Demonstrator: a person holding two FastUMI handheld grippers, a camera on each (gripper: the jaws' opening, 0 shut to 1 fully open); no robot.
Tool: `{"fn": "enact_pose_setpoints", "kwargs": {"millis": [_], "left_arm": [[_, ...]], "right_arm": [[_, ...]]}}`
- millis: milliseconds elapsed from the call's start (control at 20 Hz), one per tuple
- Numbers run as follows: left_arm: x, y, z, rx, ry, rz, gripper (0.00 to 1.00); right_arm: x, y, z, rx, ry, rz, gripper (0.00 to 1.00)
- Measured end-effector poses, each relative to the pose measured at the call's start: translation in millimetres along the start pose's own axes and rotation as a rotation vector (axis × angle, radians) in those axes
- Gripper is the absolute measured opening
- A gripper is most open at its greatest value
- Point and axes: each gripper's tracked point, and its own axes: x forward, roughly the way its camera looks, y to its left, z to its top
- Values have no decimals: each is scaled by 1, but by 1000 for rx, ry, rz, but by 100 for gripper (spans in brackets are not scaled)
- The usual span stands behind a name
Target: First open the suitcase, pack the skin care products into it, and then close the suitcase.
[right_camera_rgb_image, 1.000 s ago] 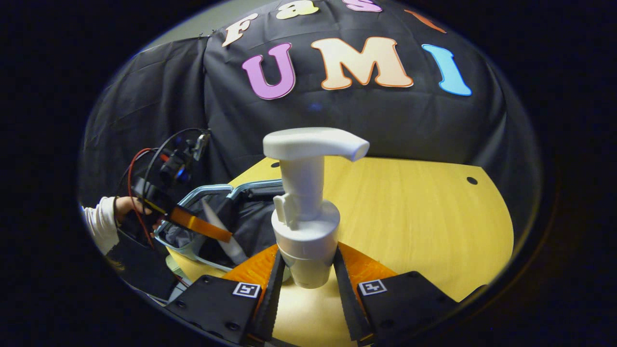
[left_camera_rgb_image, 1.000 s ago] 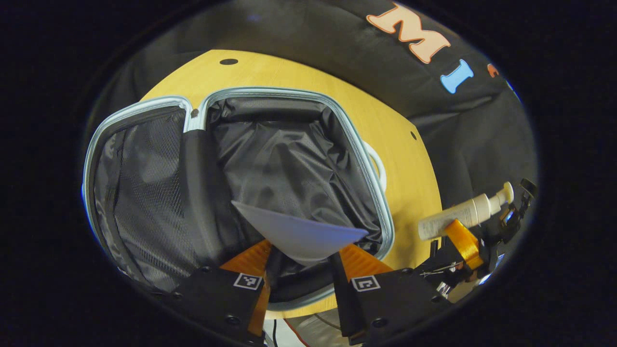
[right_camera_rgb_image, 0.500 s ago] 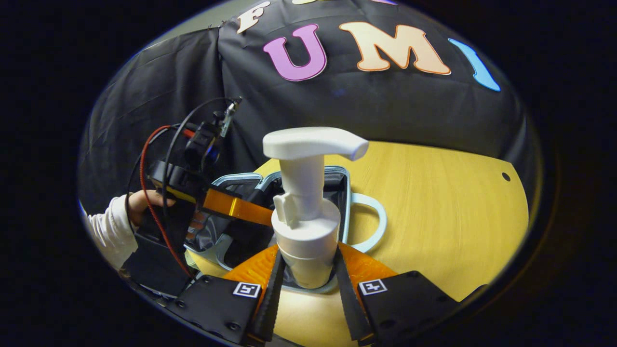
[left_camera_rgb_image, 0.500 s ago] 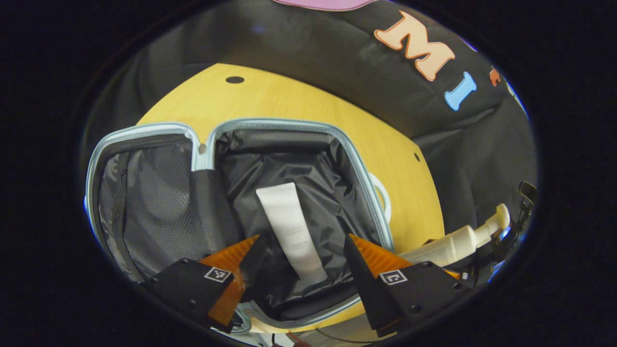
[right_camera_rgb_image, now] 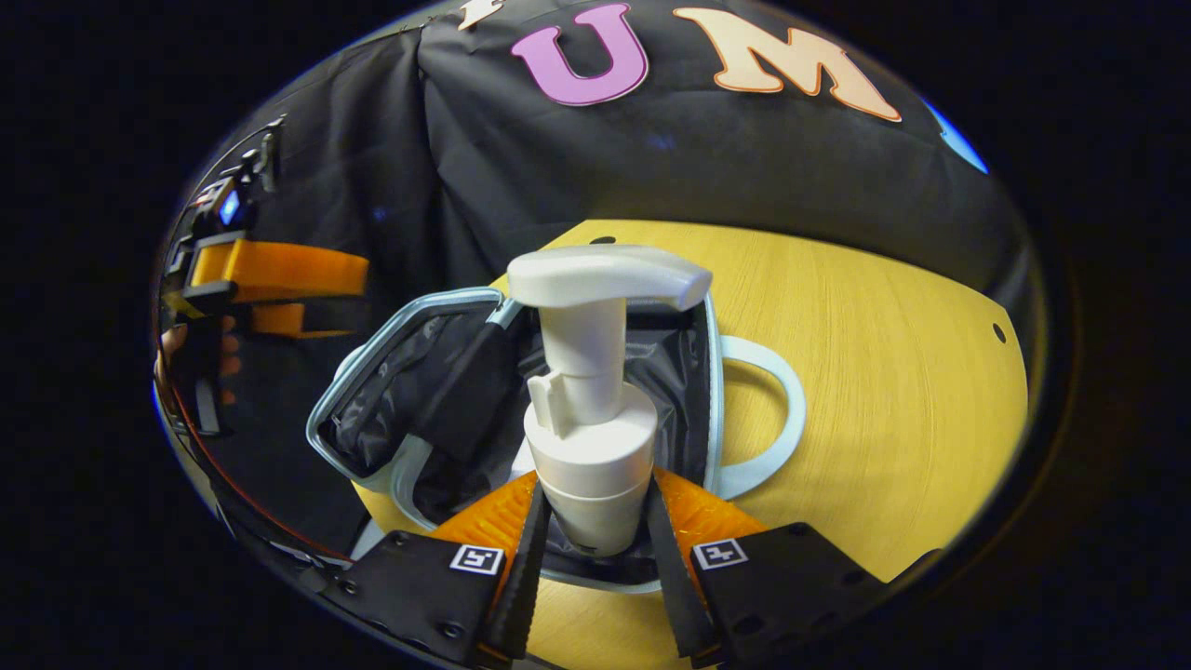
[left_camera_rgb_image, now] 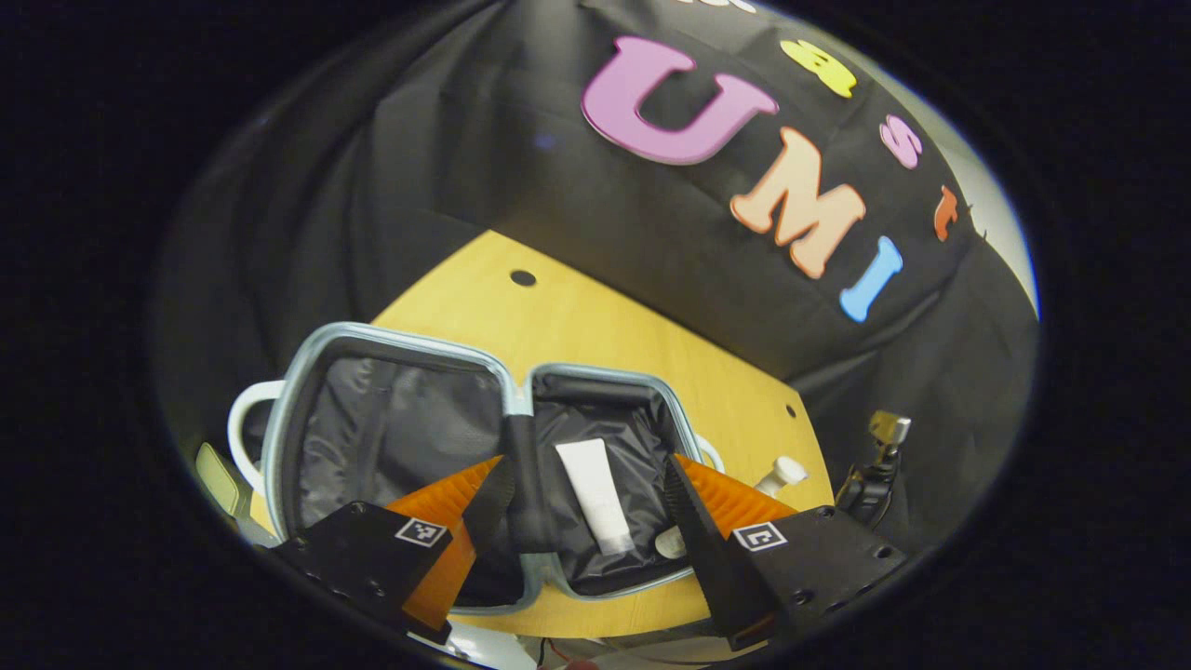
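**Right gripper carrying the pump bottle in**

Right gripper (right_camera_rgb_image: 588,549) is clamped on the pump bottle (right_camera_rgb_image: 586,409), held above the open suitcase (left_camera_rgb_image: 409,337). Left gripper (left_camera_rgb_image: 582,507) is spread wide and empty (a tube (left_camera_rgb_image: 595,493) already lies inside). Left to do, I judge: release the bottle, close the suitcase.

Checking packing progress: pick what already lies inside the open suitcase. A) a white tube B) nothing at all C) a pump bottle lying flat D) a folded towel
A: the left gripper view shows a white tube lying on the dark lining of the open suitcase, while the pump bottle sits upright, clamped in the right gripper.
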Motion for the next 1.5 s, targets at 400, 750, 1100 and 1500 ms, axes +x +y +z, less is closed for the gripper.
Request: {"fn": "enact_pose_setpoints", "kwargs": {"millis": [400, 750, 1100, 1500], "left_arm": [[-68, 99, 20, -144, -201, 194, 95], [-79, 203, 20, -209, -251, 373, 95], [-47, 280, -3, -322, -162, 412, 95], [-12, 321, -32, -494, -81, 368, 57]], "right_arm": [[0, -8, 11, 11, -39, -42, 60], [-68, -25, 59, 27, -258, -51, 98], [-165, -64, 83, 1, -411, -184, 98], [-204, -79, 76, -20, -420, -268, 98]]}}
